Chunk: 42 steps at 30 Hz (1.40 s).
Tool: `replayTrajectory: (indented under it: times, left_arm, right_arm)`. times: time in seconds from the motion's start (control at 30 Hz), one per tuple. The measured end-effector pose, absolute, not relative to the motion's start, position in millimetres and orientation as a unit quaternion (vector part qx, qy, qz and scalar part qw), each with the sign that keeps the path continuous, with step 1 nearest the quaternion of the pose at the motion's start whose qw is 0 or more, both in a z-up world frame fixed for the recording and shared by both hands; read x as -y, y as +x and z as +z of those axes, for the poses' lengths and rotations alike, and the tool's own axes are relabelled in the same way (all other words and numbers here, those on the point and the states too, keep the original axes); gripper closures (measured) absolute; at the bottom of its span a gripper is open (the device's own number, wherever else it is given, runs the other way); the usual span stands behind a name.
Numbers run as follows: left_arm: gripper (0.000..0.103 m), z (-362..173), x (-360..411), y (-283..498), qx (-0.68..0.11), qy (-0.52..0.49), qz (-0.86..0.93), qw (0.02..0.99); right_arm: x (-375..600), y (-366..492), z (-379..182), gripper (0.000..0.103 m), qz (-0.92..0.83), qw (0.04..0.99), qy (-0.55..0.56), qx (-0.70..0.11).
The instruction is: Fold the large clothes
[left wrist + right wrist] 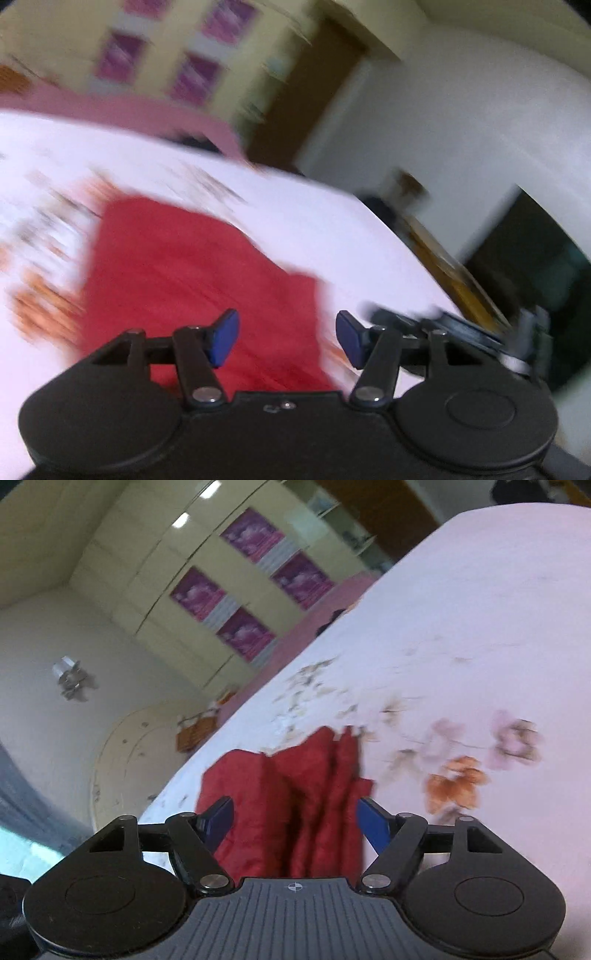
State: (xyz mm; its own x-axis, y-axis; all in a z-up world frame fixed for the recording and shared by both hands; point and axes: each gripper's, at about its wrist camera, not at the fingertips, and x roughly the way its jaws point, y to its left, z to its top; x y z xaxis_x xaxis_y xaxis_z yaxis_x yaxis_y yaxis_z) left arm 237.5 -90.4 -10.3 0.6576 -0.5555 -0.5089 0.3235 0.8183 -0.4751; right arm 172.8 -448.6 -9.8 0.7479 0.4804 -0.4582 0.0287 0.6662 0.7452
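on the white flowered bed sheet (332, 229) lies the red garment (192, 280), partly folded. over its near edge the left gripper (287, 338) stands with jaws apart and nothing between its blue pads. the right gripper (295, 821) hangs wide above the garment's rumpled folds (306, 794), gripping nothing.

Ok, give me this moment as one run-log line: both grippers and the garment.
left gripper: open, empty | right gripper: open, empty | red garment: released, lying on floral bedsheet, creased | fold: unfinished
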Motion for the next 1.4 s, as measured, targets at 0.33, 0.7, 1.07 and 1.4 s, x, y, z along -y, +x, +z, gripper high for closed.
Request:
replayTrajectory:
  times: [0.33, 0.7, 1.07, 1.4]
  left_arm:
    - [0.075, -78.8, 45.1, 303.2, -0.389, -0.213, -0.221, 0.868]
    - [0.075, -82.0, 67.7, 319.3, -0.394, -0.193, -0.297, 0.848]
    - [0.091, -102.8, 78.4, 338.8, -0.443, -0.163, -0.285, 0.834]
    - [0.041, -60.6, 98.6, 372.5, -0.402, -0.088, -0.288, 0.865]
  right_arm:
    - [413.1, 257.6, -66.4, 0.03, 0.152, 0.808, 0.383, -0.42]
    - [404.4, 216.2, -36.6, 0.09, 0.129, 0.858, 0.32, -0.38]
    - [423.5, 214.5, -80.9, 0.089, 0.065, 0.822, 0.381, -0.418]
    - [376.1, 266.4, -4.7, 0.075, 0.118, 0.881, 0.197, -0.413]
